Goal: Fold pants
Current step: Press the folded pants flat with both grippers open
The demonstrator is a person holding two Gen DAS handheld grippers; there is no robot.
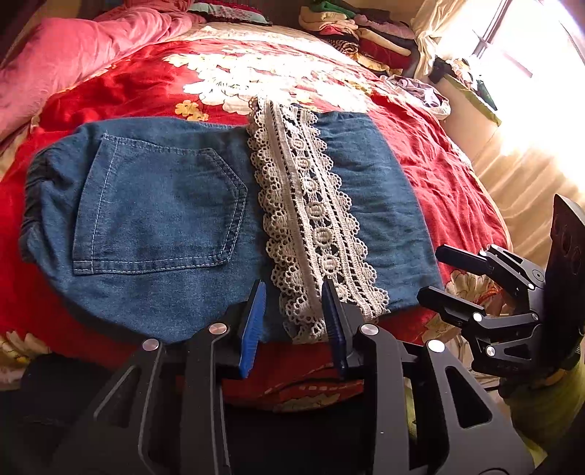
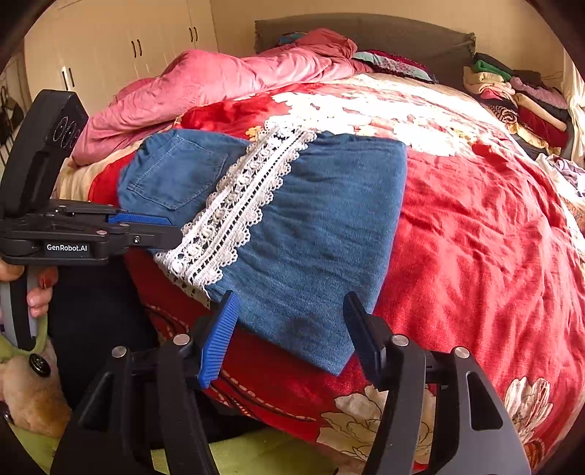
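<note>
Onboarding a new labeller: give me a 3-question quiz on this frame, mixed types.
1. True or false: the lace trim lies across the folded denim pants.
2. What faces up left of the trim? A) zipper B) back pocket C) belt
3. Fill in: the pants lie on a red floral ___.

Key: 1 true. 2 B. 3 bedspread.

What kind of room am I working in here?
A bedroom, most likely: the pants lie on a bed with a red floral cover, a headboard stands behind it, and closet doors line the wall.
</note>
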